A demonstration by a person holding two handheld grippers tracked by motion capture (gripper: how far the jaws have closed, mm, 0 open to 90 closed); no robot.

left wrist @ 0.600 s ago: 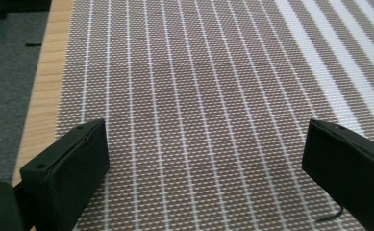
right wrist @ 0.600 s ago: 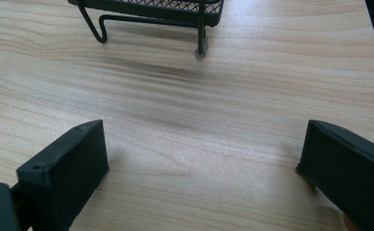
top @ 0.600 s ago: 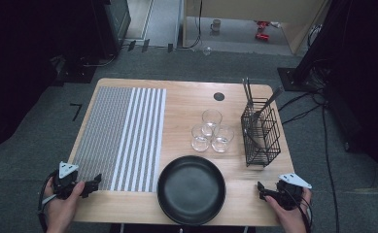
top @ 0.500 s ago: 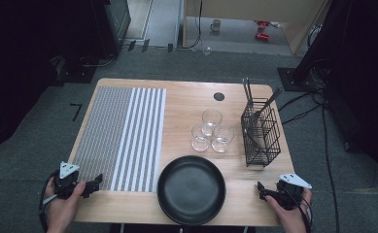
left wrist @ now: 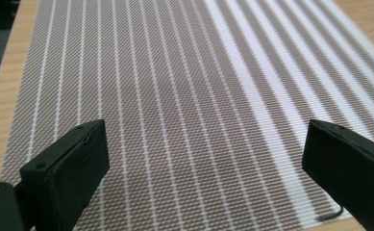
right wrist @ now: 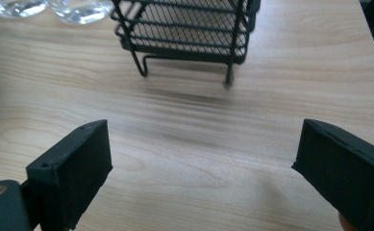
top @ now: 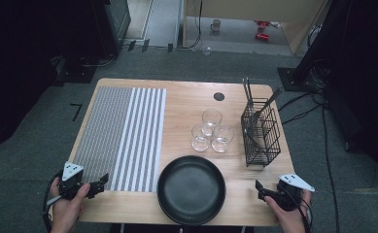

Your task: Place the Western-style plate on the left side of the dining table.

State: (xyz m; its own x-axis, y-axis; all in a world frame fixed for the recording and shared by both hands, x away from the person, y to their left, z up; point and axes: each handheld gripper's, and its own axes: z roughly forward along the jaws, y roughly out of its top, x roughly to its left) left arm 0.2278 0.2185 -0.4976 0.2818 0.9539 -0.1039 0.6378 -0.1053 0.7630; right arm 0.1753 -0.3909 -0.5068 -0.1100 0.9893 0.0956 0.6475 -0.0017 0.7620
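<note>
Nothing has moved; both grippers, left (top: 101, 180) and right (top: 258, 190), gape empty over the wooden table (top: 186, 104) on grey floor (top: 45, 131)

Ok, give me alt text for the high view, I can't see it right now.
Both grippers, left and right, rest open at the wooden table's near corners. Between them sits a black plate; beyond it, three glasses, a wire caddy and a striped placemat.

No visible shift: left tongs (top: 100, 182) and right tongs (top: 260, 190) parked at the same near tabletop (top: 186, 97) edge, jaws equally wide.
</note>
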